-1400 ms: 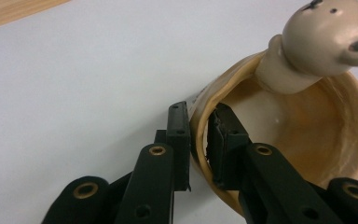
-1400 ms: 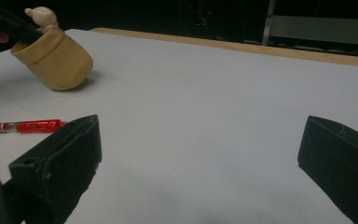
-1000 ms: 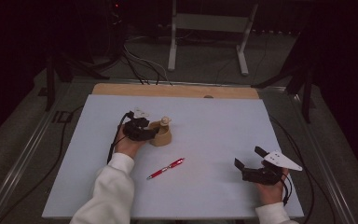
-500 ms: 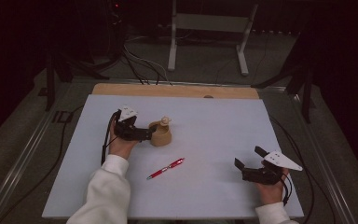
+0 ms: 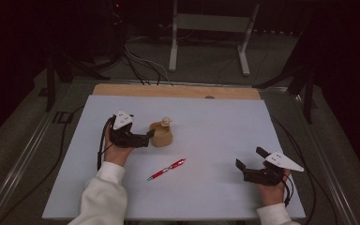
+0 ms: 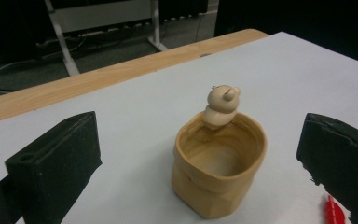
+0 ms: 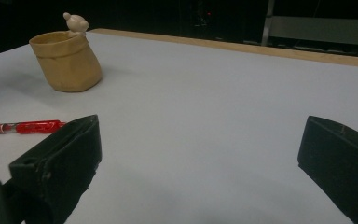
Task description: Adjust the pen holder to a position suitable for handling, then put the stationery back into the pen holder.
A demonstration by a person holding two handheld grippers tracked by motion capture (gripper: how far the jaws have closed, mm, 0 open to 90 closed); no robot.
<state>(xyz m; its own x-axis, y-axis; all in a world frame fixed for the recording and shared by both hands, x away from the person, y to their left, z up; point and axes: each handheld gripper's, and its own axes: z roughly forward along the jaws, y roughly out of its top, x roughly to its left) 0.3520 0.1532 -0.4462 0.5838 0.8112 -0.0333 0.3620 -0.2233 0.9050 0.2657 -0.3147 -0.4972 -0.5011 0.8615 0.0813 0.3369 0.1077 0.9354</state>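
Pen cup (image 5: 162, 137) standing upright on a pale blue-grey bench (image 5: 215, 117), left of centre, seen from above. Broad, mostly bare bench top, edged along its far side by a wooden strip (image 5: 178, 91) (dark floor and a metal stand beyond).

At the left, in a white-sleeved hand: left gripper (image 5: 146, 137), held level and aimed at the side of the cup. Fingers (image 6: 56, 163) wide apart, having just been opening; cup sitting in the gap ahead of them, pressed by neither. Judged to be a release: cup set where wanted, grip let go gently so as not to tip it.

At the right, near the front edge and well apart from cup and pen: right gripper (image 5: 248, 157), resting low in the other hand. Fingers (image 7: 58, 158) spread, with bare bench between them. Probably parked out of the way, or waiting for a turn at the pen.

Cup in tan, smooth and glazed-looking, modelled like a crumpled paper bag with a rolled top. Empty inside, mouth facing up (ready, by the look of it, to take something).

Red pen (image 5: 167, 169) lying flat and aslant between the cup and the person, near the cup but not touching it. Likely meant for the cup.

Smallest of all: a cream bear-like figure (image 6: 221, 105) perched on the cup's rim.
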